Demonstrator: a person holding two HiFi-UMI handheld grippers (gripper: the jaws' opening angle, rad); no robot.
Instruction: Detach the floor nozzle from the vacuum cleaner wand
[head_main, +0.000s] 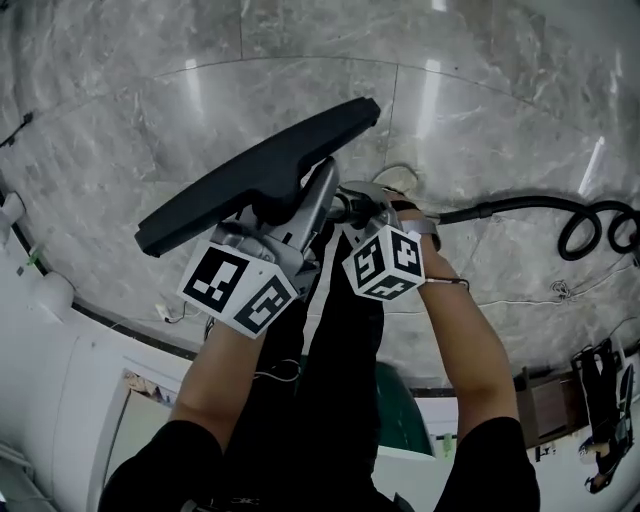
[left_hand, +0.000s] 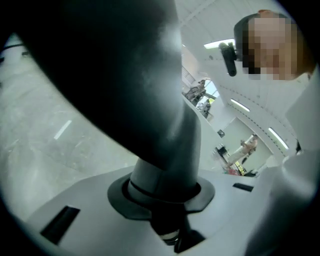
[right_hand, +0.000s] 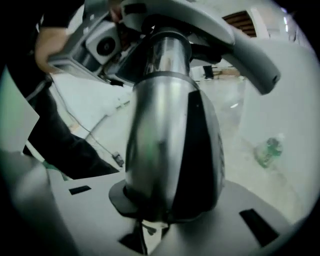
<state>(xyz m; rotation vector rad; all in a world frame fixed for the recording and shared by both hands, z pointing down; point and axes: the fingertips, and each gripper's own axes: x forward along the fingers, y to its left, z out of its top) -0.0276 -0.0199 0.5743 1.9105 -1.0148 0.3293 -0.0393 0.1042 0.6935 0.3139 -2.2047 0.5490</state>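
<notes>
Floor nozzle (head_main: 258, 170) neck clamped by left gripper (left_hand: 165, 205), wand (right_hand: 160, 125) by right gripper (right_hand: 167, 205); a skewed pull could slip either grip.

Black floor nozzle (head_main: 262, 172), raised and tilted, joins the silver wand (head_main: 320, 198).

Grey veined marble floor (head_main: 500, 120) with glossy reflections, curved white wall (head_main: 60, 390), strip lights (left_hand: 239, 105) overhead
</notes>
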